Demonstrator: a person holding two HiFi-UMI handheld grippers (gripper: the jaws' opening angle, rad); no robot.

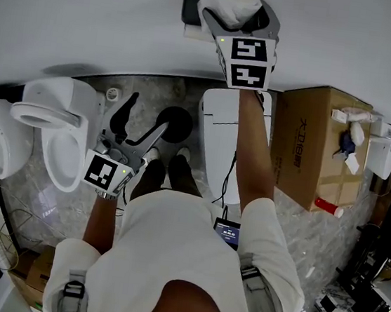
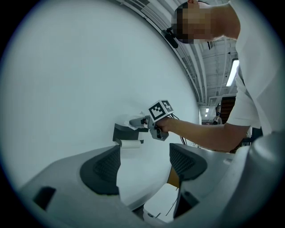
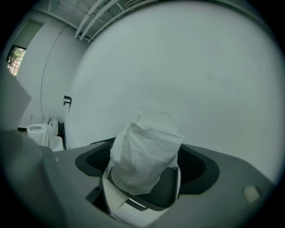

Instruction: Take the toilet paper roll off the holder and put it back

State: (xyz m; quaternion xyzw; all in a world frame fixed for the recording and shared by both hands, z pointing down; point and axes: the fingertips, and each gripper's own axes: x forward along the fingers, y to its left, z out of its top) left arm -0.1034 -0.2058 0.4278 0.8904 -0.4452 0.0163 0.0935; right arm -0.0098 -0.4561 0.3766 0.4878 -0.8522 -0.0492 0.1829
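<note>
Right gripper view, right hand-held gripper (image 3: 147, 165) spread around toilet paper roll (image 3: 143, 144), left hand-held gripper (image 2: 145, 164) spread

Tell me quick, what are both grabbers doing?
Left gripper: open, empty.
Right gripper: open, jaws either side of the white wrinkled toilet paper roll, not squeezing it.

My right gripper (image 3: 147, 165) points at a plain white wall (image 3: 191, 71), with the toilet paper roll (image 3: 144, 149) between its two dark jaws. The jaws are spread wide, one on each side of the roll, and I see neither pressing into the paper. The roll leans a little to the right, its wrap loose and creased. Its lower end rests on the holder (image 3: 149, 202), a dark tray with a white front. Far off at the left, a white toilet (image 3: 34, 130) stands along the wall, below ceiling pipes (image 3: 98, 15).
</note>
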